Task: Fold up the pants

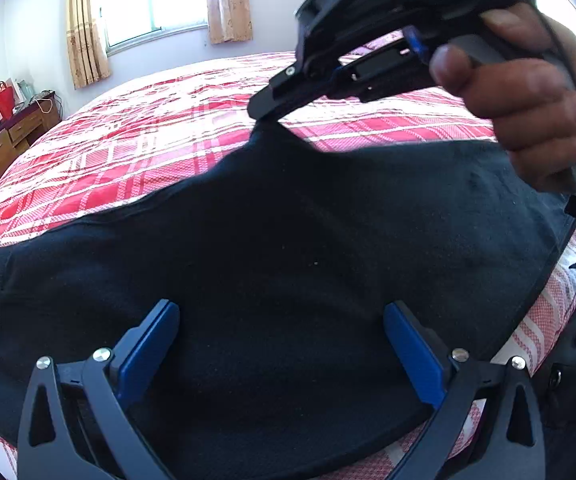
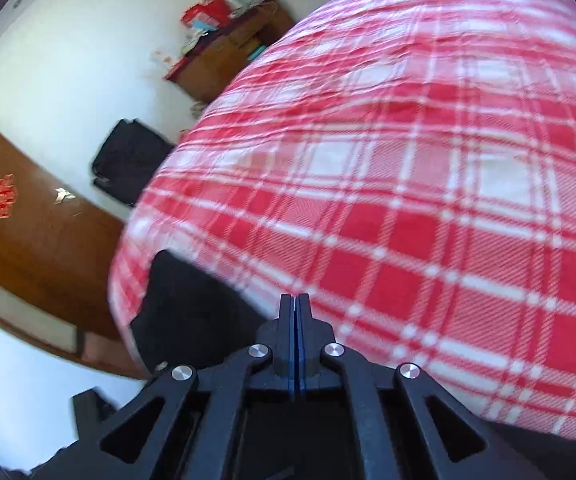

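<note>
Dark navy pants lie spread across the near part of a bed with a red and white plaid cover. My left gripper is open, its blue-padded fingers wide apart just above the cloth. My right gripper is shut on an edge of the pants at their far side and lifts a peak of cloth. In the right wrist view the right gripper has its fingers pressed together, with dark pants cloth trailing to its left over the bed edge.
A wooden dresser with a red bag stands left of the bed. A window with beige curtains is on the far wall. A dark bag and a wooden door are beside the bed.
</note>
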A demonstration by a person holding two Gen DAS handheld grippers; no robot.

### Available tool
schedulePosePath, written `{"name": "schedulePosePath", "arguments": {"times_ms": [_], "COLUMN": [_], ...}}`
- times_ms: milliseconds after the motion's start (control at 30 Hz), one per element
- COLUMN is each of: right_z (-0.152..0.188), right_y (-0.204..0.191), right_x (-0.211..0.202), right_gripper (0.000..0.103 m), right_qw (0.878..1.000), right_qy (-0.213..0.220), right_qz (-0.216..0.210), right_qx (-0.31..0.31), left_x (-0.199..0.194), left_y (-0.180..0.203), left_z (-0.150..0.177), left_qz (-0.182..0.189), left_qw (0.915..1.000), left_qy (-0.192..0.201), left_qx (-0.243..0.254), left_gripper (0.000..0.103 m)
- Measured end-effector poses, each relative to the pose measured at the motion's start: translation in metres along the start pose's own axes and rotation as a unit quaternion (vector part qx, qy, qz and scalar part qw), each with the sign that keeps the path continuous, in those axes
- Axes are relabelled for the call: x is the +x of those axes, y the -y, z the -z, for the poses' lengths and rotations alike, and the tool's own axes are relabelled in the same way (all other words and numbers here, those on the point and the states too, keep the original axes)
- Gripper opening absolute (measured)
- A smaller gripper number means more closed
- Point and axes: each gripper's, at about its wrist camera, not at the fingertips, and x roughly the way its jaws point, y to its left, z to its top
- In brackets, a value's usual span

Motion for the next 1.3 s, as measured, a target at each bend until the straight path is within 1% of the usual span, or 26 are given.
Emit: {"name": "schedulePosePath", "arguments": {"times_ms": [33, 100, 167, 200, 233, 300, 367, 433, 467, 500, 533, 567, 633, 700, 733, 767, 800, 833, 867, 933, 1033, 1067, 1100, 1200, 1267, 1300], "right_z": [-0.003, -0.004, -0.002, 0.000, 0.003, 0.008, 0.013, 0.021, 0.026, 0.034, 0.042, 0.054, 0.073, 0.098, 0.110, 0.127, 0.140, 0.149, 0.159, 0.171, 0.173, 0.172, 0.172, 0.170, 0.173, 0.176], "right_y": [0.005, 0.016, 0.024, 0.027, 0.030, 0.032, 0.037, 0.044, 0.049, 0.051, 0.052, 0.053, 0.054, 0.057, 0.060, 0.066, 0.072, 0.077, 0.083, 0.084, 0.090, 0.095, 0.101, 0.117, 0.131, 0.139], "right_x": [0.007, 0.013, 0.009, 0.004, -0.003, -0.024, -0.043, -0.064, -0.074, -0.086, -0.093, -0.106, -0.116, -0.124, -0.125, -0.125, -0.122, -0.120, -0.119, -0.128, -0.154, -0.170, -0.182, -0.213, -0.236, -0.246], "right_gripper": [0.000, 0.001, 0.002, 0.002, 0.002, 0.004, 0.006, 0.007, 0.012, 0.024, 0.032, 0.043, 0.045, 0.045, 0.045, 0.045, 0.045, 0.045, 0.045, 0.045, 0.050, 0.051, 0.051, 0.051, 0.051, 0.051], "right_qw": [1.000, 0.999, 0.999, 0.999, 0.999, 0.999, 0.998, 0.998, 0.998, 0.998, 0.998, 0.997, 0.996, 0.992, 0.989, 0.986, 0.984, 0.982, 0.981, 0.982, 0.984, 0.984, 0.983, 0.977, 0.973, 0.970], "right_qy": [-0.007, -0.021, -0.023, -0.019, -0.014, 0.013, 0.022, 0.023, 0.023, 0.023, 0.022, 0.017, 0.007, -0.013, -0.024, -0.041, -0.056, -0.067, -0.068, -0.033, 0.025, 0.058, 0.078, 0.114, 0.135, 0.144], "right_qz": [0.025, 0.009, -0.008, -0.013, -0.005, 0.036, 0.052, 0.055, 0.054, 0.055, 0.057, 0.060, 0.071, 0.101, 0.119, 0.136, 0.144, 0.151, 0.161, 0.156, 0.157, 0.156, 0.158, 0.181, 0.186, 0.196], "right_qx": [0.002, 0.023, 0.033, 0.036, 0.032, 0.010, -0.005, -0.011, -0.014, -0.020, -0.027, -0.041, -0.058, -0.079, -0.085, -0.090, -0.090, -0.087, -0.089, -0.104, -0.077, -0.065, -0.054, -0.016, 0.009, 0.022], "left_x": [-0.004, -0.005, -0.008, -0.008, -0.009, -0.009, -0.010, -0.014, -0.016, -0.016, -0.017, -0.017, -0.015, -0.015, -0.016, -0.016, -0.015, -0.015, -0.014, -0.014, -0.016, -0.017, -0.016, -0.011, -0.004, 0.000], "left_y": [0.002, 0.002, 0.002, 0.003, 0.005, 0.007, 0.008, 0.010, 0.012, 0.016, 0.020, 0.026, 0.041, 0.053, 0.057, 0.058, 0.057, 0.055, 0.055, 0.055, 0.053, 0.051, 0.048, 0.053, 0.059, 0.066], "left_z": [0.002, 0.003, 0.003, 0.002, 0.002, 0.002, 0.002, 0.000, -0.001, -0.003, -0.003, -0.003, -0.001, 0.003, 0.004, 0.003, 0.002, 0.002, 0.001, -0.002, -0.013, -0.019, -0.024, -0.044, -0.053, -0.055], "left_qz": [0.000, 0.000, 0.001, 0.000, -0.003, -0.008, -0.008, -0.006, -0.002, 0.003, 0.011, 0.018, 0.028, 0.016, 0.013, 0.016, 0.021, 0.024, 0.025, 0.023, 0.038, 0.041, 0.042, 0.043, 0.043, 0.044], "left_qw": [1.0000, 1.0000, 1.0000, 1.0000, 1.0000, 1.0000, 1.0000, 0.9999, 0.9999, 0.9999, 0.9999, 0.9998, 0.9991, 0.9981, 0.9978, 0.9978, 0.9981, 0.9982, 0.9981, 0.9976, 0.9975, 0.9978, 0.9981, 0.9984, 0.9983, 0.9981], "left_qy": [0.001, 0.002, 0.004, 0.003, 0.002, 0.001, -0.002, -0.009, -0.010, -0.011, -0.011, -0.011, -0.015, -0.013, -0.009, -0.013, -0.020, -0.023, -0.026, -0.035, -0.042, -0.038, -0.034, -0.022, -0.019, -0.021], "left_qx": [0.000, 0.000, -0.003, -0.003, -0.001, 0.003, 0.001, -0.001, -0.002, -0.002, -0.001, 0.004, 0.028, 0.057, 0.064, 0.062, 0.055, 0.050, 0.050, 0.056, 0.043, 0.035, 0.031, 0.030, 0.036, 0.038], "left_gripper": [0.103, 0.103, 0.103, 0.103, 0.103, 0.103, 0.103, 0.103, 0.103, 0.103, 0.103, 0.103, 0.103, 0.103, 0.103, 0.103, 0.103, 0.103, 0.103, 0.103, 0.103, 0.103, 0.103, 0.103, 0.103, 0.103]}}
